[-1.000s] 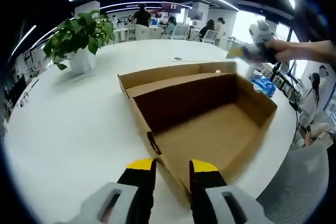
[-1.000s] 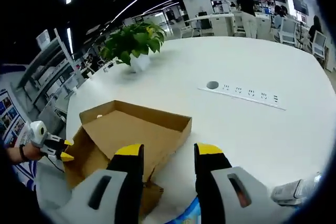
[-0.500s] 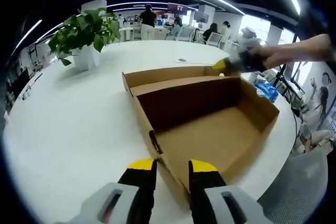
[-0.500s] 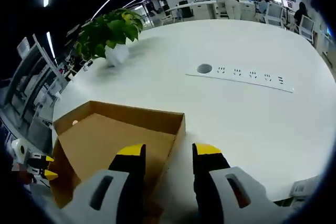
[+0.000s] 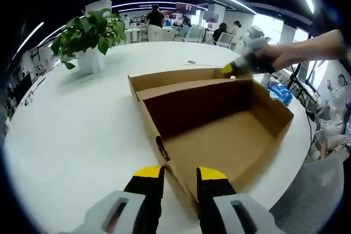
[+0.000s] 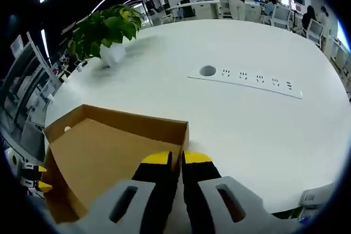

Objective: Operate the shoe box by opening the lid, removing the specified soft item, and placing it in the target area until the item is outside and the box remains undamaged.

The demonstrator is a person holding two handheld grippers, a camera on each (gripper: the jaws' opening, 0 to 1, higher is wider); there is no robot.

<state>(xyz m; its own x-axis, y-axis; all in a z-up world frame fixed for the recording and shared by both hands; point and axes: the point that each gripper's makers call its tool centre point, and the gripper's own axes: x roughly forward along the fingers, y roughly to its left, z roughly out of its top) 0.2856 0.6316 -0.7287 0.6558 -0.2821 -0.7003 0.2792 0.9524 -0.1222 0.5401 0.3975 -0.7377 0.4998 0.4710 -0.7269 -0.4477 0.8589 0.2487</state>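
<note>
My right gripper (image 6: 175,159) pinches the far wall of the open shoe box (image 5: 214,124) on the white table (image 5: 77,130). My left gripper (image 5: 180,173) straddles the box's near corner, jaws narrowly parted.

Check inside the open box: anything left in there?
The box shows a bare cardboard floor and walls in the left gripper view. The near wall hides the strip of floor just behind it. The right gripper is shut on the lid's edge.

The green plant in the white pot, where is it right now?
The plant stands on the white table, upper left in the left gripper view and upper left in the right gripper view, beyond the open cardboard box and apart from it.
</note>
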